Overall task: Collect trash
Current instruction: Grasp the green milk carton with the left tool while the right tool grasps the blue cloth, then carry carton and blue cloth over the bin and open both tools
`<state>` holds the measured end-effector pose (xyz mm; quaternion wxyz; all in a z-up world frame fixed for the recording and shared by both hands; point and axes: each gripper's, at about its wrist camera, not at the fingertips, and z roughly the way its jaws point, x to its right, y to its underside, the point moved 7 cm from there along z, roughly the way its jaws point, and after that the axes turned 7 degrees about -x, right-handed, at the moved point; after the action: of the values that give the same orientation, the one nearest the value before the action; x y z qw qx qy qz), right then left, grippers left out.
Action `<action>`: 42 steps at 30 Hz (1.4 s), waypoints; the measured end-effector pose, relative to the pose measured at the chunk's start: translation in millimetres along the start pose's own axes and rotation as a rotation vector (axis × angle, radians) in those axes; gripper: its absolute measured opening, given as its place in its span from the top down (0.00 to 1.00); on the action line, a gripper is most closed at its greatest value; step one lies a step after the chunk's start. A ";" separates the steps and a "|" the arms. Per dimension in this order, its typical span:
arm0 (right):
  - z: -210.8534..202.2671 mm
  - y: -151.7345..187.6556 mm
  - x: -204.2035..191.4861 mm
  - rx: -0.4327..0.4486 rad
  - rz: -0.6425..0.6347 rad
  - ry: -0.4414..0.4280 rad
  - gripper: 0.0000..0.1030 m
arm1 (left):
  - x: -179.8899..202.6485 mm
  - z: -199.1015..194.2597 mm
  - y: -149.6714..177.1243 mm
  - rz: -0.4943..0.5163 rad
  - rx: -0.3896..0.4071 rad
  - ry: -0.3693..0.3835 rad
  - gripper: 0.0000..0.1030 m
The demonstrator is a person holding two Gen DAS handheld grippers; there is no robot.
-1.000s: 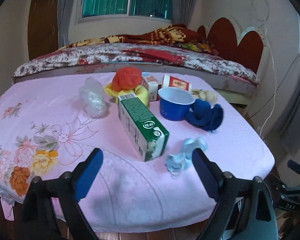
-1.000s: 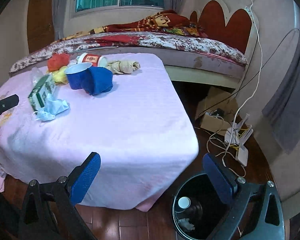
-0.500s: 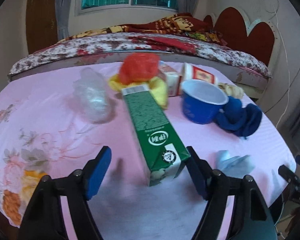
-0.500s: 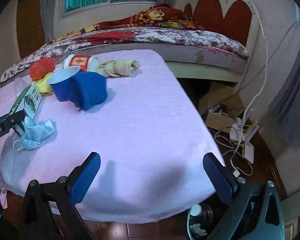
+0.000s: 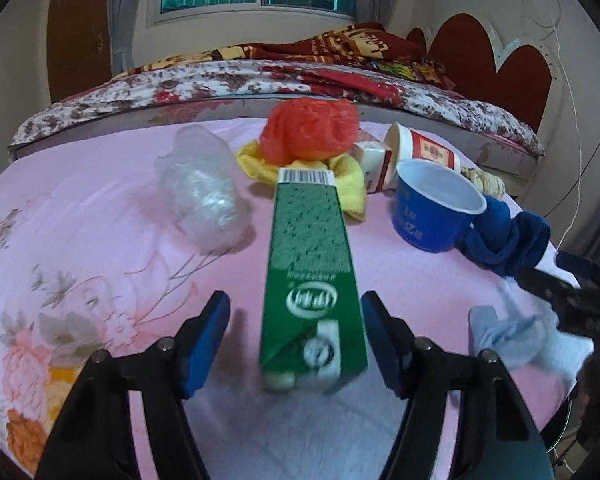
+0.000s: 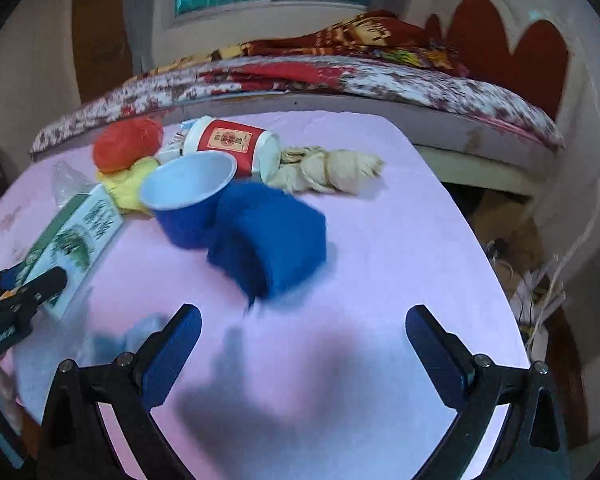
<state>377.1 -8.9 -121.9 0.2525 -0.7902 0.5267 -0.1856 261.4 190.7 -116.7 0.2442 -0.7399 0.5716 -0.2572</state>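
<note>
From the left wrist view the left gripper [image 5: 294, 332] straddles the near end of the green carton [image 5: 312, 276], jaws wide, its long axis running straight away between them, while in the right wrist view the right gripper [image 6: 302, 344] gapes empty over bare pink tablecloth [image 6: 380, 264] short of the blue cloth [image 6: 268, 240]

Left gripper [image 5: 294, 336]: low, level, jaws parted wide.
Right gripper [image 6: 302, 350]: low, level, jaws spread wider, nothing between.
</note>
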 end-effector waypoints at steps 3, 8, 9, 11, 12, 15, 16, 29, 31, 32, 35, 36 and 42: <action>20.5 -18.7 -1.2 -0.036 -0.013 -0.024 0.00 | -0.8 4.6 -6.0 -0.023 -0.015 0.027 0.39; 38.2 -26.4 -5.9 -0.077 -0.035 -0.073 0.32 | 1.5 8.8 -9.3 -0.013 -0.038 0.053 0.55; 39.2 -25.4 -7.5 -0.082 -0.038 -0.081 0.36 | 2.7 10.5 -9.7 -0.010 -0.046 0.055 0.60; 37.9 -23.9 -11.1 -0.078 -0.044 -0.107 0.52 | 4.4 9.7 -9.4 -0.002 -0.051 0.071 0.63; 35.2 -22.4 -13.0 -0.077 -0.043 -0.118 0.67 | 5.9 8.2 -8.3 0.003 -0.050 0.076 0.63; 27.2 -17.7 -17.5 -0.070 -0.061 -0.117 0.84 | 7.2 -1.1 -5.3 0.016 -0.025 0.071 0.64; 24.0 -15.5 -17.4 -0.065 -0.062 -0.118 0.85 | 8.0 -7.4 -3.6 0.021 -0.012 0.071 0.64; -64.5 19.6 -1.2 0.072 -0.065 -0.116 0.87 | 27.7 -64.2 6.5 0.075 0.077 0.079 0.64; -84.7 28.2 6.7 0.093 -0.063 -0.105 0.87 | 35.6 -74.0 8.6 0.085 0.089 0.092 0.64; -92.1 31.4 10.6 0.099 -0.060 -0.101 0.87 | 41.1 -78.6 10.2 0.092 0.093 0.101 0.64; -116.8 46.1 26.5 0.117 -0.044 -0.086 0.87 | 57.2 -87.7 14.5 0.110 0.099 0.124 0.64; -124.3 51.4 32.5 0.123 -0.036 -0.080 0.87 | 62.0 -90.4 16.2 0.115 0.101 0.131 0.64; -158.6 86.5 65.9 0.136 0.005 -0.035 0.87 | 103.5 -106.4 26.9 0.166 0.107 0.184 0.64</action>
<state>249.3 -129.7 -44.0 0.3151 -0.7729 0.5106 -0.2065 194.0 76.9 -44.2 0.2505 -0.6493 0.6362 -0.3331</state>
